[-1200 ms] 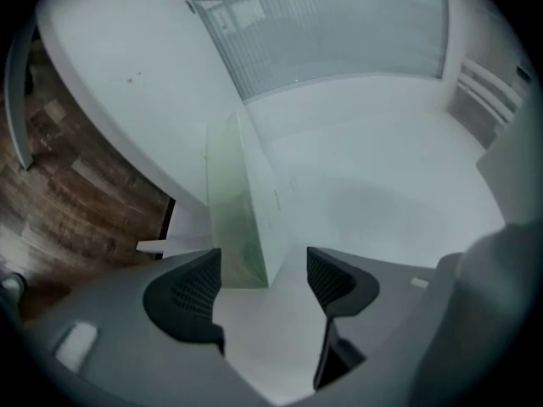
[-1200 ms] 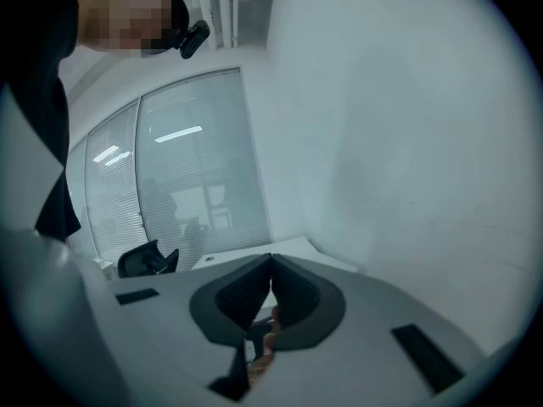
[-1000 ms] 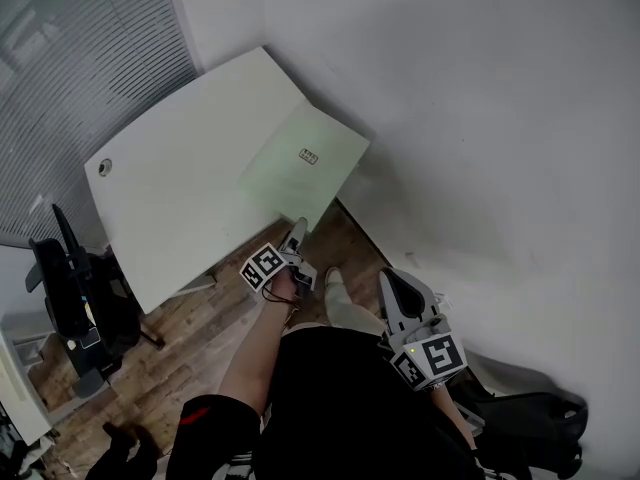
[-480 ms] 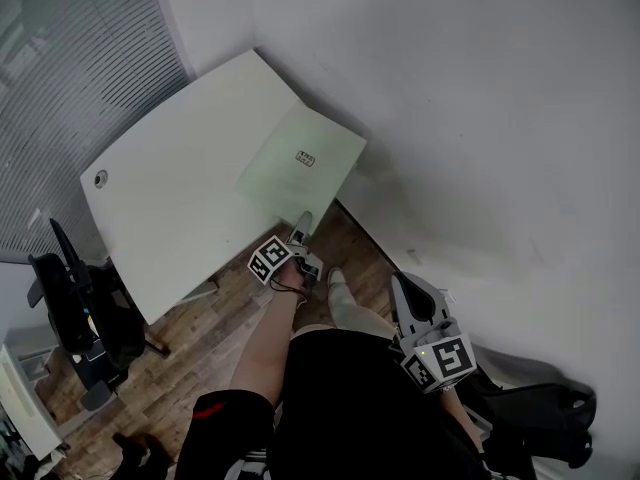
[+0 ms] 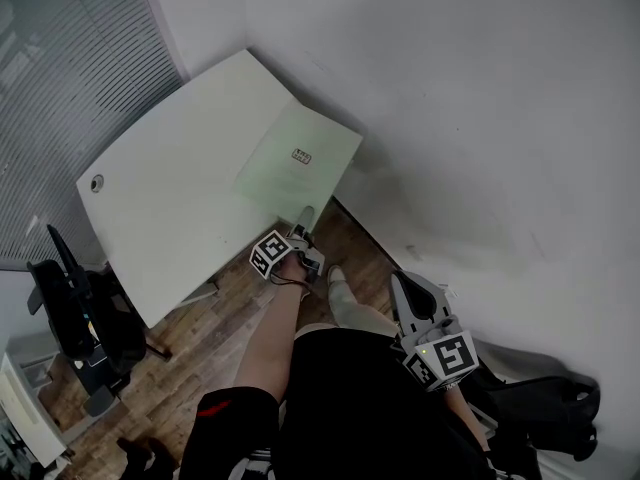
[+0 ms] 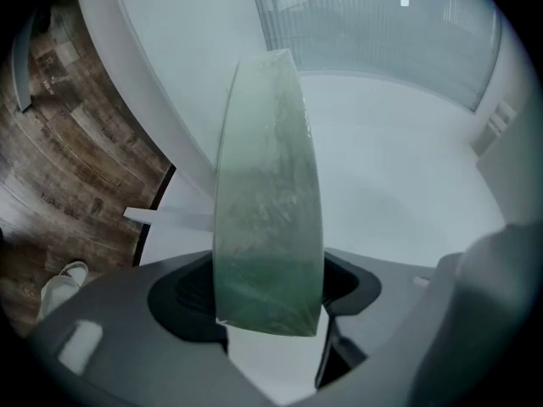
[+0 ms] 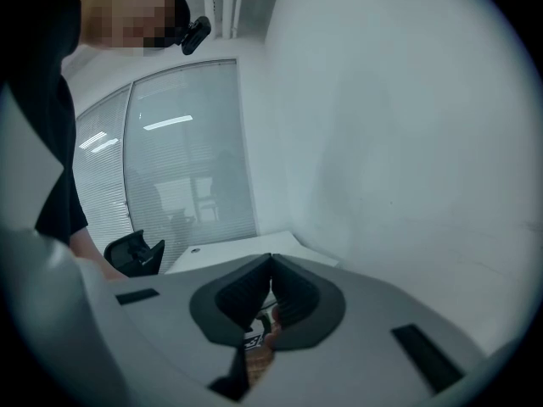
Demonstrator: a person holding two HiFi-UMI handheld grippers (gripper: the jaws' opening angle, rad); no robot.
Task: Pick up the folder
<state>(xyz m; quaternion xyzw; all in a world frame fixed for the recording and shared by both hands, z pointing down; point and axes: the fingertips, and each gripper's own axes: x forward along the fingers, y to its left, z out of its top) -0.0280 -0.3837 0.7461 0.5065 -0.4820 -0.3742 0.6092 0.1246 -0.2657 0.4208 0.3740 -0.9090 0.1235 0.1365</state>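
Note:
A pale green folder [image 5: 300, 158] lies flat at the near right corner of the white table [image 5: 170, 198]. My left gripper [image 5: 305, 218] reaches level to the folder's near edge. In the left gripper view the folder [image 6: 267, 210] runs as a green band between the two jaws, which stand wide apart and are closing on it; the pads do not press it. My right gripper [image 5: 400, 283] hangs low beside the person's leg, away from the table. In the right gripper view its jaws [image 7: 270, 265] meet at the tips, with nothing held.
A white wall [image 5: 480, 118] runs close along the table's right side. Slatted blinds [image 5: 60, 98] stand behind the table. A black office chair [image 5: 75, 318] sits at the left on the wooden floor [image 5: 220, 318]. A black bag [image 5: 550, 413] lies at the lower right.
My left gripper has edged forward onto the folder's near edge and rolled a little. The right gripper has stayed in place.

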